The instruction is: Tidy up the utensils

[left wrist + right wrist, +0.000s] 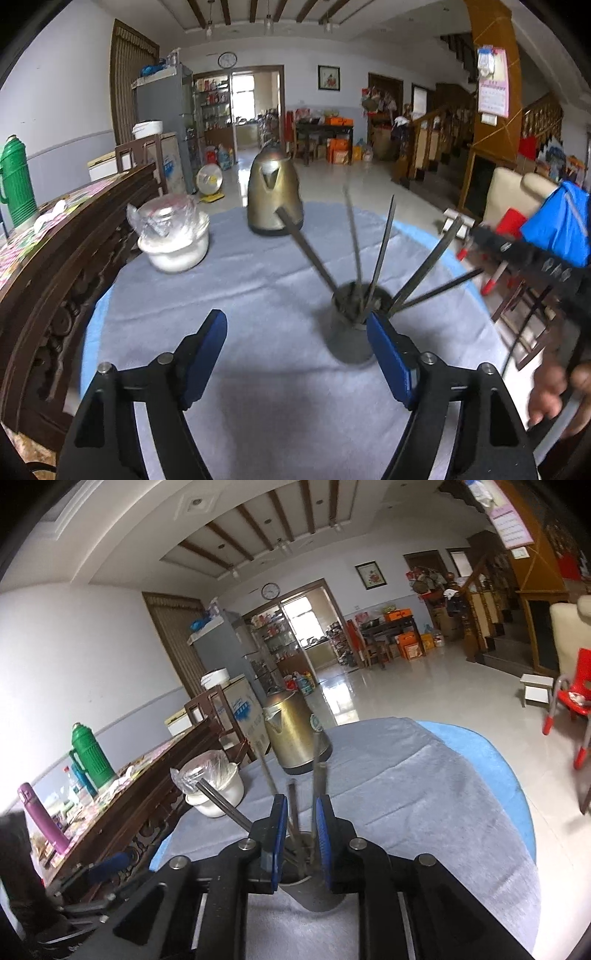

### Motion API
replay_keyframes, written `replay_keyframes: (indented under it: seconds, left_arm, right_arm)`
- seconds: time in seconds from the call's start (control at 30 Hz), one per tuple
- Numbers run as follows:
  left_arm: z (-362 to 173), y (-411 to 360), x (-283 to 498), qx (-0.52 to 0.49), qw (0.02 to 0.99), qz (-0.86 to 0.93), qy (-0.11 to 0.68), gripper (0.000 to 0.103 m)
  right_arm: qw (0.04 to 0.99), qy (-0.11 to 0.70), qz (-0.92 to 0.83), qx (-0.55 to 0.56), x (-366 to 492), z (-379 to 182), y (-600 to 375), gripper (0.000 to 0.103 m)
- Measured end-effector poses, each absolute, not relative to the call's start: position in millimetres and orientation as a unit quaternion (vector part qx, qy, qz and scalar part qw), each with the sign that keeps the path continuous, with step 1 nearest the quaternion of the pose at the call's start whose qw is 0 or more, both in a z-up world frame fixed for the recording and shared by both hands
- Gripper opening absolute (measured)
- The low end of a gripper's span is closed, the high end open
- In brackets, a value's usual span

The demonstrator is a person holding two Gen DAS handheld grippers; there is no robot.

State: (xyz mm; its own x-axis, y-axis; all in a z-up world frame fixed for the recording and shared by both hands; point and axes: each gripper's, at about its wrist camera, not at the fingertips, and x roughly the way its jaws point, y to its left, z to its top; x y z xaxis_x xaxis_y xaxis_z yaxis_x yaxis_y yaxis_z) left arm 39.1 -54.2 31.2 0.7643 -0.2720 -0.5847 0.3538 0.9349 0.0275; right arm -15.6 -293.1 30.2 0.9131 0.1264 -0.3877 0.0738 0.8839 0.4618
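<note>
While the left gripper [295,332] stood with its blue-padded jaws spread wide and nothing between them, its right finger [391,358] lay just beside the near wall of the utensil cup [351,339]; whether it touched the cup cannot be told. That dark metal cup stood upright on the grey cloth [258,280] covering the round blue table [439,251]. Several long metal utensils [380,251] rose from the cup and fanned outward, their handles blurred. At the right edge of the left wrist view, a hand [554,391] and the black body of the other tool were visible.

In the right wrist view, the right gripper [302,812] hovered directly over the same cup, its jaws parted only narrowly. Two utensil handles stood in the gap between the pads; no pad could be seen pressing on either, so the claw read as released.

Farther back on the cloth stood a white bowl [177,247] covered with clear plastic wrap, and beyond it a brass-coloured electric kettle [273,195]. Left of the table ran a dark carved wooden sideboard [66,258], bearing a green thermos [14,181].
</note>
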Motion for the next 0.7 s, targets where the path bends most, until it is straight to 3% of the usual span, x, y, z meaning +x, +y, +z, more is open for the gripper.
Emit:
replay_keyframes:
  seconds: [0.13,0.17,0.2,0.27,0.7]
  left_arm:
    - [25.1,-55.6,35.9,0.085,0.937,-0.135,0.312,0.082]
    - [24.4,-55.2,34.5,0.085,0.937,-0.127,0.314,0.083]
    - [23.5,-53.2,33.7,0.084,0.937,-0.12,0.317,0.085]
    - [21.7,-51.8,31.1,0.087,0.937,-0.107,0.32,0.086]
    - [26.1,-56.3,6.6,0.132,0.94,-0.054,0.311,0.089]
  right_arm:
    - [0.949,0.215,0.016,0.231,-26.6,31.1,-290.4,0.024]
    - [0.949,0.216,0.017,0.229,-29.9,30.8,-289.7,0.034]
    - [0.949,0.215,0.018,0.229,-34.5,30.4,-289.3,0.051]
    - [0.954,0.199,0.014,0.226,-46.6,29.7,-287.7,0.068]
    - [0.957,0.21,-0.01,0.202,-72.6,23.2,-277.0,0.068]
